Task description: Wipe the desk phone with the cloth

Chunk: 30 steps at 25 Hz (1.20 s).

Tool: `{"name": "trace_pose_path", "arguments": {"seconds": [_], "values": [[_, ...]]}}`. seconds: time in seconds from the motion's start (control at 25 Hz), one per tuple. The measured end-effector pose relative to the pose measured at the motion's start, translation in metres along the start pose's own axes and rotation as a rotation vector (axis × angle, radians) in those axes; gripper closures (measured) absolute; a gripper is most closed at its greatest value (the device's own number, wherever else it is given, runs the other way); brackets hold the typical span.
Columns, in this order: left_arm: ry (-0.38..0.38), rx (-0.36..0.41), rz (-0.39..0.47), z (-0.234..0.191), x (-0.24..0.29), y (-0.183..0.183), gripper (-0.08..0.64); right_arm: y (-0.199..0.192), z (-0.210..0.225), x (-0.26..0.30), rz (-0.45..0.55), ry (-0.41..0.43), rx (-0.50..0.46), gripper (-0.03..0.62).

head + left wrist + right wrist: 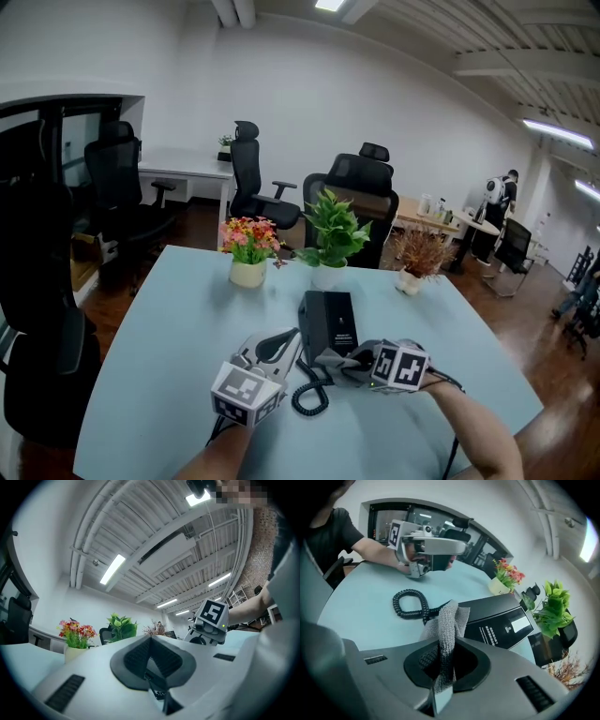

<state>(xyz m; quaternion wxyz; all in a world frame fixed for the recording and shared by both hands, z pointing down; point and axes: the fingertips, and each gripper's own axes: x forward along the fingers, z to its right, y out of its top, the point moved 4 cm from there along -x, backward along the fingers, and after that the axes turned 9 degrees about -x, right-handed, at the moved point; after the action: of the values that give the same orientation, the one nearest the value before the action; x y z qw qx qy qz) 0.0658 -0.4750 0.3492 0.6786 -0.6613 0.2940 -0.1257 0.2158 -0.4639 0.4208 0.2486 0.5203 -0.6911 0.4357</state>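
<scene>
The desk phone (328,322) lies black and flat near the middle of the pale blue table (169,319), its coiled cord (308,396) looping off the near end towards the person; the right tongs (361,362) come in from the right at that near end, and the right gripper view shows them closed on a grey cloth (446,630), which stands up between the pads in a bunched fold with its free end over the near corner of the phone (501,620), just beside where the cord (410,604) leaves it; whether the cloth presses on the casing I cannot tell; the left tongs (278,344) sit just left of the phone, close above the table, tilted upward, and the left gripper view shows them (150,660) shut together with nothing between them, looking up at the ceiling lights; beyond the phone three pots stand in a row along the far side of the table: red and yellow flowers (248,246), a leafy green plant (330,232) and a dry brown sprig (418,257); black office chairs (361,183) stand behind them
</scene>
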Motion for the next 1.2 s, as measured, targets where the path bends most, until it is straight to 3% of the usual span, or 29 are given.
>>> {"name": "trace_pose_path", "arguments": {"seconds": [0.08,0.28,0.36,0.44,0.72,1.04,1.2], "values": [[0.003,0.005,0.000,-0.001,0.001,0.000,0.543,-0.003,0.022,-0.009,0.018,-0.065,0.019,0.595],[0.004,-0.005,0.002,0.003,0.002,0.003,0.543,0.000,0.140,-0.034,0.206,-0.449,0.278,0.595],[0.008,-0.012,0.002,0.003,0.003,0.002,0.543,0.001,0.170,-0.027,0.213,-0.521,0.326,0.595],[0.008,-0.017,0.001,0.002,0.005,-0.001,0.543,0.000,0.189,-0.013,0.193,-0.542,0.343,0.595],[0.012,-0.009,0.012,0.003,0.006,0.003,0.543,-0.007,0.181,0.014,0.126,-0.477,0.295,0.595],[0.007,-0.001,0.003,0.002,0.005,0.000,0.543,0.001,0.067,0.006,0.069,-0.269,0.091,0.595],[0.007,0.001,0.004,0.003,0.006,-0.002,0.543,-0.007,0.011,0.003,0.013,-0.106,-0.047,0.597]]}}
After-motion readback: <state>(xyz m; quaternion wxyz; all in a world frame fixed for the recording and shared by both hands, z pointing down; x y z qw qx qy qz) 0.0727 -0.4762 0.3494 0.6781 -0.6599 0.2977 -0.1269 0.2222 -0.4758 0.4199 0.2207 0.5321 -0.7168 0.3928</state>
